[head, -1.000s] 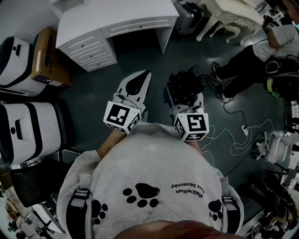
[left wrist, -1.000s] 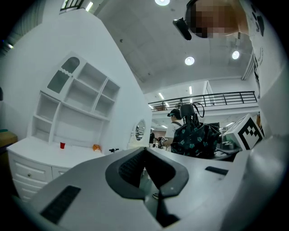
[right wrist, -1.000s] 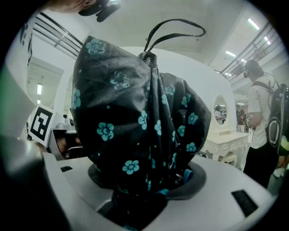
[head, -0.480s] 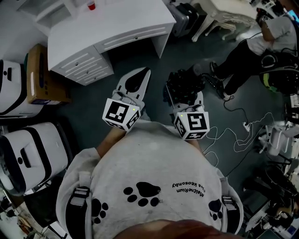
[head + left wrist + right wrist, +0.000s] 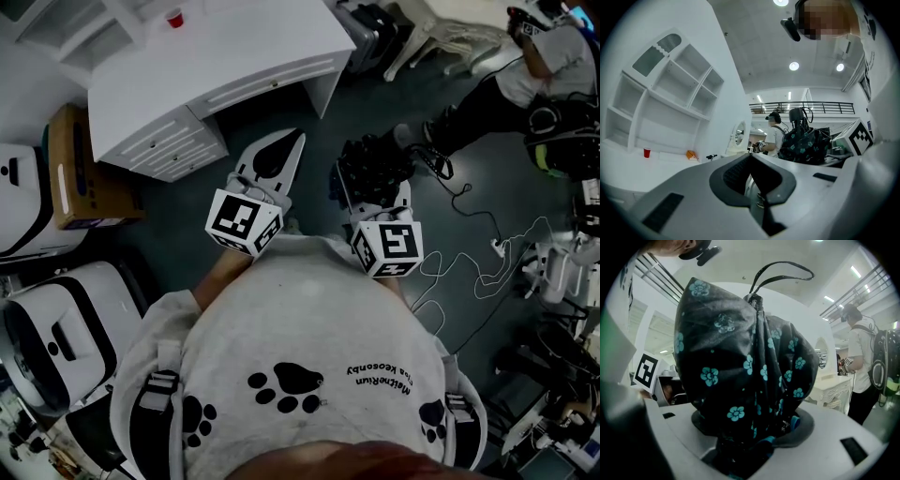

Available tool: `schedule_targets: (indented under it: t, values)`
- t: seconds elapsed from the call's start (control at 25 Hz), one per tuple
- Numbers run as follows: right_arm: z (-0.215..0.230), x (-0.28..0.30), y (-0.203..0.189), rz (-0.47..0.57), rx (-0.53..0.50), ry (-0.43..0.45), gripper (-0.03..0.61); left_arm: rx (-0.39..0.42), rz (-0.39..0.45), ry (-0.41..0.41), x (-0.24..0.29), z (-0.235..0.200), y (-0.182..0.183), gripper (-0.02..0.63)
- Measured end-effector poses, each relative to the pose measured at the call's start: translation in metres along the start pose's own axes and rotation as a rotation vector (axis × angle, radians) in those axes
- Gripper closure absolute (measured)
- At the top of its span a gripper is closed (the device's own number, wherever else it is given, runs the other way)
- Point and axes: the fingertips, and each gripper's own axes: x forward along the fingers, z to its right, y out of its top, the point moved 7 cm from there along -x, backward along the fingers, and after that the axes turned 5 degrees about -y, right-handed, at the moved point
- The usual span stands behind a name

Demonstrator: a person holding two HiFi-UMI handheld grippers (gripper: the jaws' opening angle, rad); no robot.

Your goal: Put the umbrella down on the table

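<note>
While the white desk point(image 5: 225, 47) sits ahead on your left, your left gripper point(image 5: 298, 139) has its jaws closed together with nothing between them. To its right, your right gripper point(image 5: 754, 432) is clamped on the folded black umbrella point(image 5: 370, 167) with teal flowers, held over the floor, apart from the desk.

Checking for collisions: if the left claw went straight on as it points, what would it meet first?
Probably the white desk, near its end panel; the left claw aims at that corner, but height and depth are unclear.
</note>
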Motion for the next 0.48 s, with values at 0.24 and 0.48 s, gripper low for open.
schedule_targets:
  t: [0.24,0.48]
  values:
    - [0.002,0.016,0.001,-0.017,0.006,-0.016,0.290,-0.018,-0.005,-0.009,0.008,-0.017,-0.002,0.598]
    - [0.003,0.030,0.003,-0.024,0.006,-0.002,0.290,-0.030,-0.004,0.002,0.011,-0.027,-0.004,0.598]
